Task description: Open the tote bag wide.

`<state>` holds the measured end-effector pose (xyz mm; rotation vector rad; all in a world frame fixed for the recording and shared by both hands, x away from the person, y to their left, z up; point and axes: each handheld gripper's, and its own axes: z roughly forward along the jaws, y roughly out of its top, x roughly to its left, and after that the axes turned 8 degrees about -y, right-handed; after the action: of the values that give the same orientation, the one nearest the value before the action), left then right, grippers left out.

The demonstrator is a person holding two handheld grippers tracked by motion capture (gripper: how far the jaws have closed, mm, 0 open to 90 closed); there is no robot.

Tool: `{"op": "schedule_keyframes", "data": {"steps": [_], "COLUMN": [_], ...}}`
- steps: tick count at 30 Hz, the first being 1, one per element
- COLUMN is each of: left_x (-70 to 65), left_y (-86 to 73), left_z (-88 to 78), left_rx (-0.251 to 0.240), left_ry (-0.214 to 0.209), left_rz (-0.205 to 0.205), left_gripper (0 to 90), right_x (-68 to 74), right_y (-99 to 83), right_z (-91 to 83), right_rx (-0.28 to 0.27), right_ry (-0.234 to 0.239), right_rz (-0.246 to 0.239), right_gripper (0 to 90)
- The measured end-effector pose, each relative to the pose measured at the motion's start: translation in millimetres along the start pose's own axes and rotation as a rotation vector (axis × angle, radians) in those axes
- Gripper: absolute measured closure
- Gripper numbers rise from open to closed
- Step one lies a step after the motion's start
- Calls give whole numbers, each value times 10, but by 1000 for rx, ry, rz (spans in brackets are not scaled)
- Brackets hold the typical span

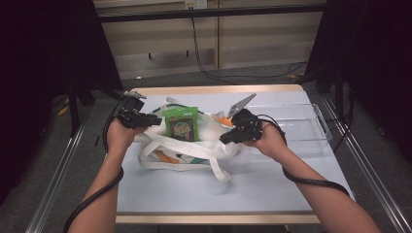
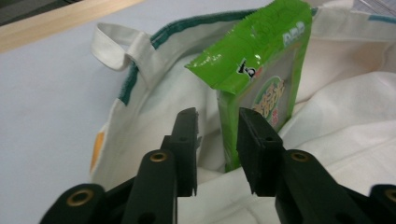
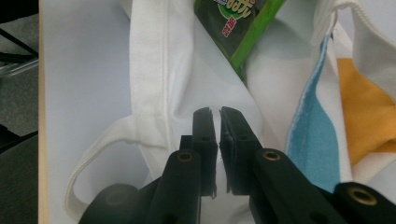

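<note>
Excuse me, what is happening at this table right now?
A person works a green snack packet at a white tote bag on the table. The packet stands upright in the bag's mouth. The right gripper is pinched shut on the bag's fabric; the left gripper stands open beside the packet.

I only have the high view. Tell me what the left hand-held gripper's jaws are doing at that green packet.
Observer: The left hand-held gripper has its jaws apart. The packet shows its lower edge in the gap, and neither pad presses on it.
Operator: Now report the right one.
Observer: The right hand-held gripper has its jaws closed, pinching a fold of the bag below the packet.
</note>
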<state>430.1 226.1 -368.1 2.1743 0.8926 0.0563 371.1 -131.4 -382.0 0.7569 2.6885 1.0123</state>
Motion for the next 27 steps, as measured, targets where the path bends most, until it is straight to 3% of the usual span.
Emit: {"op": "schedule_keyframes", "data": {"steps": [1, 9, 13, 27], "left_x": [-19, -108, -144, -162], "left_y": [-10, -72, -111, -276], "left_z": [16, 57, 79, 198], "left_rx": [-18, 19, 14, 52], "left_ry": [-2, -41, -45, -54], "left_rz": [-20, 29, 24, 22], "left_gripper": [707, 759, 787, 817], "right_x": [-6, -96, -127, -142], "right_y": [5, 20, 49, 112], "right_z": [7, 88, 104, 195], "right_rx": [4, 29, 22, 26], "right_ry": [-4, -6, -18, -40], "right_rz": [2, 72, 89, 77], "right_gripper": [872, 900, 900, 895]}}
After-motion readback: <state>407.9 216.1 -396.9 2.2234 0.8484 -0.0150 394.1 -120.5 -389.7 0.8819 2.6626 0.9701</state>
